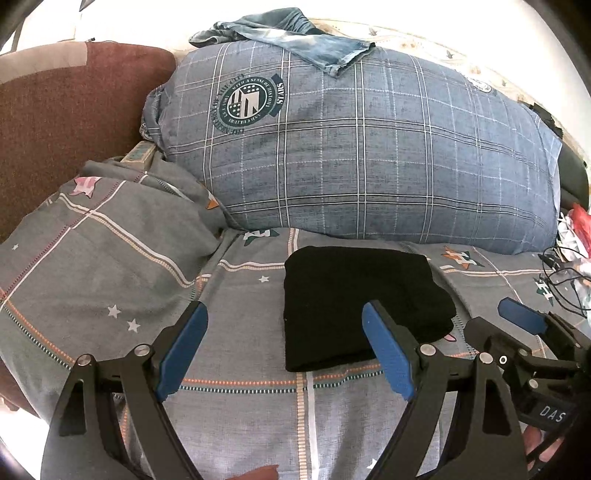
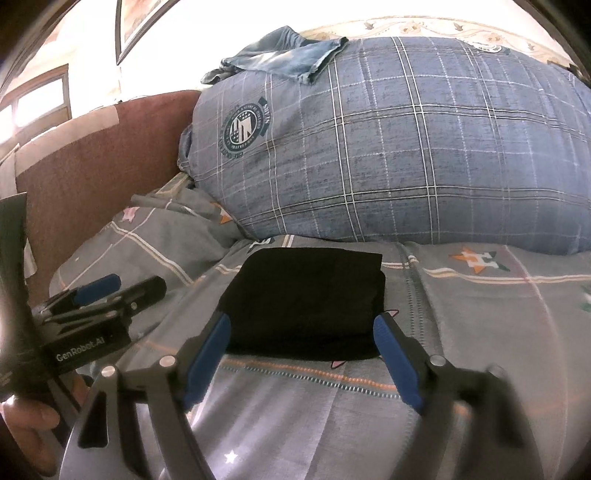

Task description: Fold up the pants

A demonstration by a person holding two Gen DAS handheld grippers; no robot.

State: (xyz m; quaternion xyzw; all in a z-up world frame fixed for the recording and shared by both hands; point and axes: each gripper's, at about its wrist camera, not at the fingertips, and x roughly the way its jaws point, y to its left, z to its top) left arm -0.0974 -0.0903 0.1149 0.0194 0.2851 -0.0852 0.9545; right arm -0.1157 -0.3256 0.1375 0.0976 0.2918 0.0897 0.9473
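The black pants point(image 1: 351, 302) lie folded into a compact rectangle on the grey checked bedsheet point(image 1: 240, 402); they also show in the right wrist view point(image 2: 306, 302). My left gripper point(image 1: 284, 317) is open and empty, its right finger over the pants' near edge. My right gripper point(image 2: 301, 326) is open and empty, its fingers on either side of the pants' near edge. The right gripper shows at the right of the left wrist view point(image 1: 524, 317), and the left gripper at the left of the right wrist view point(image 2: 122, 284).
A large blue plaid pillow point(image 1: 369, 147) lies behind the pants with folded blue jeans point(image 1: 295, 33) on top. A brown headboard point(image 1: 66, 107) stands at left. A rumpled grey cover point(image 1: 110, 229) is at left. Cables and clutter point(image 1: 569, 251) are at right.
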